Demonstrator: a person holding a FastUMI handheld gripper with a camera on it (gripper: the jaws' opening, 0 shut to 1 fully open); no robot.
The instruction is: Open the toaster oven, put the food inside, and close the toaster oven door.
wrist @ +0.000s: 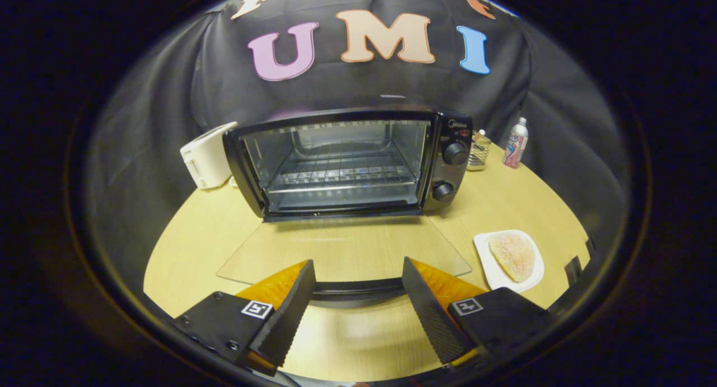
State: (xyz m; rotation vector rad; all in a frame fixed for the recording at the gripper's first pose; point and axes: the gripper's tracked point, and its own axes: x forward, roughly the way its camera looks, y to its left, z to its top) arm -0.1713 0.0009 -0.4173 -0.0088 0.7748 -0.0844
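The black toaster oven (347,160) stands at the back of the wooden table with its glass door (344,247) swung fully down and flat toward me. Inside, the wire rack (341,174) is bare. The door's black handle (355,289) runs between my two fingers. My gripper (357,269) is open, with the fingertips either side of the handle and not pressing on it. A piece of sugared, golden food (513,256) lies on a white square plate (486,264) to the right of the door, beside my right finger.
A white toaster (207,154) sits left of the oven. Right of the oven stand a small glass jar (479,150) and a slim bottle (516,142). Bare tabletop (190,236) lies left of the door.
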